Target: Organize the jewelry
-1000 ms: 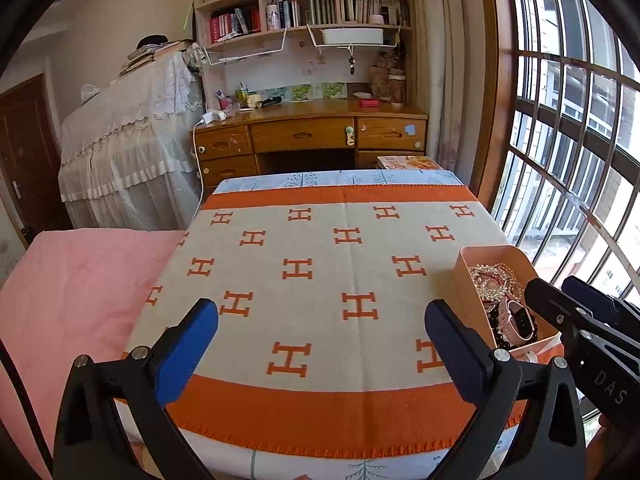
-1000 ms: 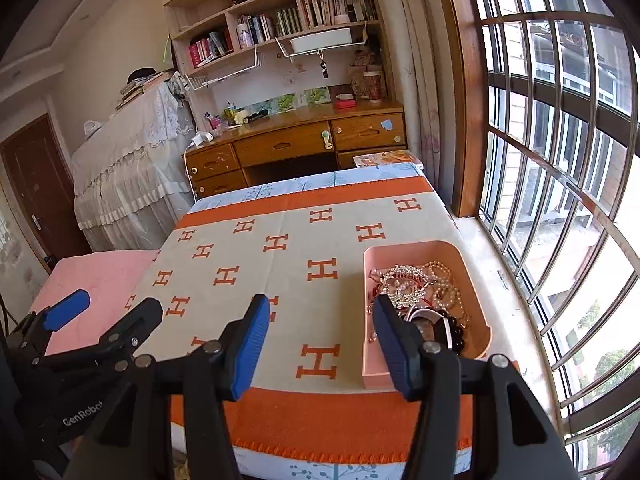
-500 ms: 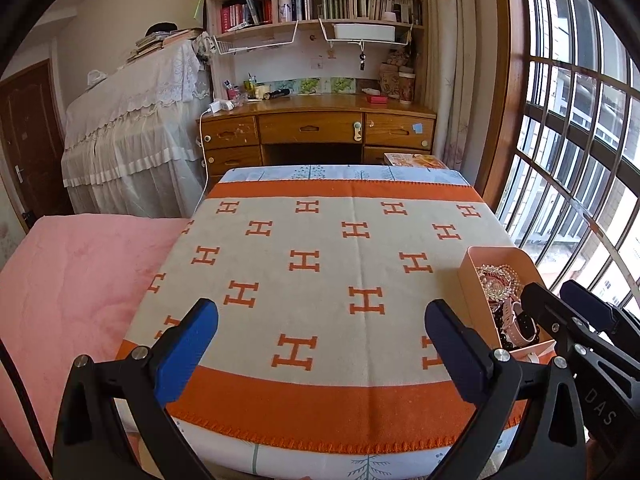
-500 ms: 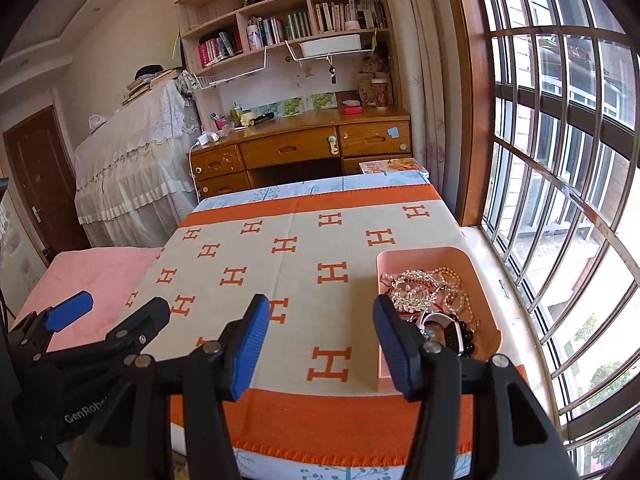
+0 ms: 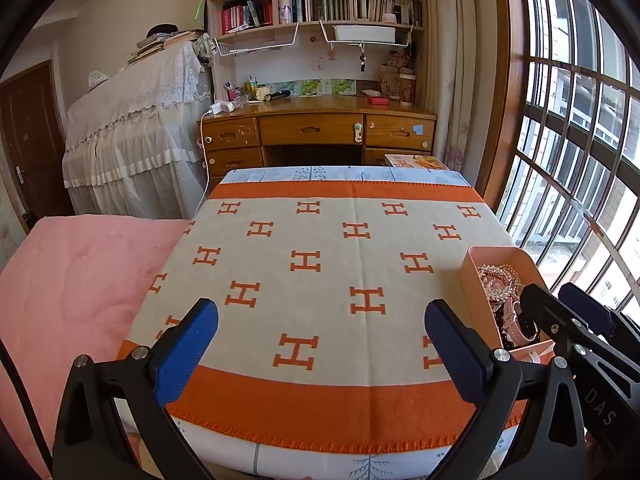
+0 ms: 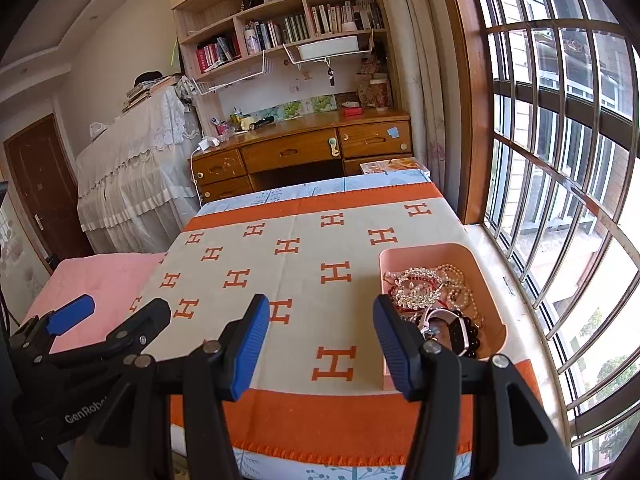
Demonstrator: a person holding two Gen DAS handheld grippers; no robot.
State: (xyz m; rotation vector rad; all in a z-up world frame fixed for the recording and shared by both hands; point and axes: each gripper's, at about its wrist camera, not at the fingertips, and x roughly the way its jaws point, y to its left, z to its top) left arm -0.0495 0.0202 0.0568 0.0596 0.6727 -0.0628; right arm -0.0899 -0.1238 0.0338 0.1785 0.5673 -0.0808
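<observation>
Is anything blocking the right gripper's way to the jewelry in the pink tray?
Nothing visible does. The right gripper is open and empty just short of the pink tray; only bare blanket and the tray's low near wall lie before the jewelry.

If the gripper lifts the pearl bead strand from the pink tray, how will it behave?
The pearl bead strand will probably hang limp, since it lies in loose curves. It rests tangled against the rhinestone piece, so it may drag neighbours out of the pink tray. Its round, glossy beads could slip between flat pads.
</observation>
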